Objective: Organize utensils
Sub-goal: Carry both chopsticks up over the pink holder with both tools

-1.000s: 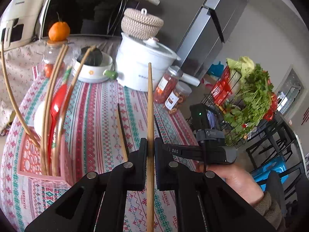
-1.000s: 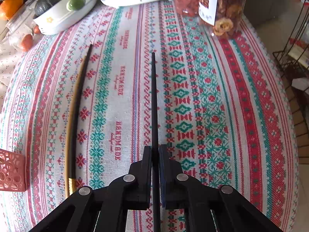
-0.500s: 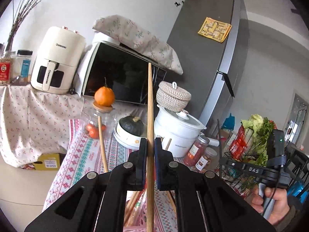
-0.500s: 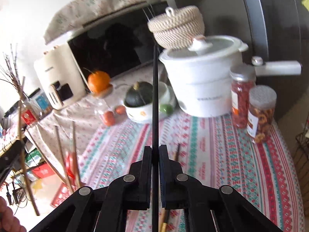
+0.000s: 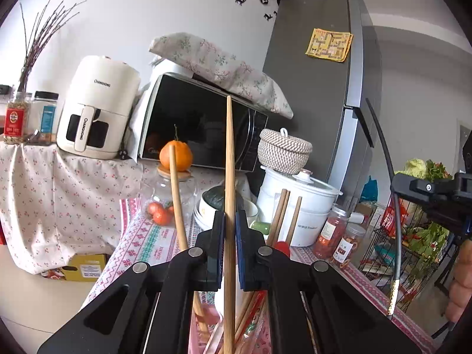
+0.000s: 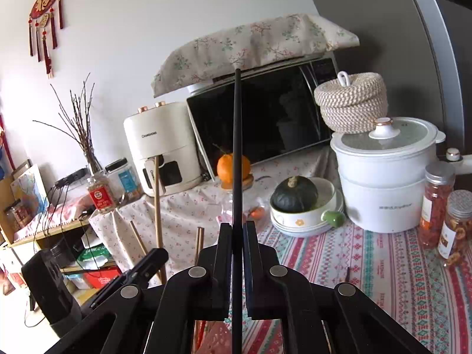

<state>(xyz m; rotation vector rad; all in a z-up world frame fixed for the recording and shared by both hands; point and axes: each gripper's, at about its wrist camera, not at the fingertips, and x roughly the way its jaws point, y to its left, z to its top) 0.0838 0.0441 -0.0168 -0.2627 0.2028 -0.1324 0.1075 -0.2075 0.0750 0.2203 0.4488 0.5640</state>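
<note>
My left gripper is shut on a light wooden chopstick that stands upright, its lower end down among several wooden utensils in a pink holder just below. My right gripper is shut on a thin black chopstick, also held upright above the table. The right gripper with its black chopstick shows at the right edge of the left wrist view. The left gripper's body shows at the lower left of the right wrist view.
On the patterned tablecloth stand a white cooker, a bowl with a dark squash, two jars and an orange. A microwave and an air fryer stand behind.
Both grippers have tilted up from the table to level, lifting their chopsticks upright. The left one has come over the pink holder, its chopstick's lower end now among the utensils.
</note>
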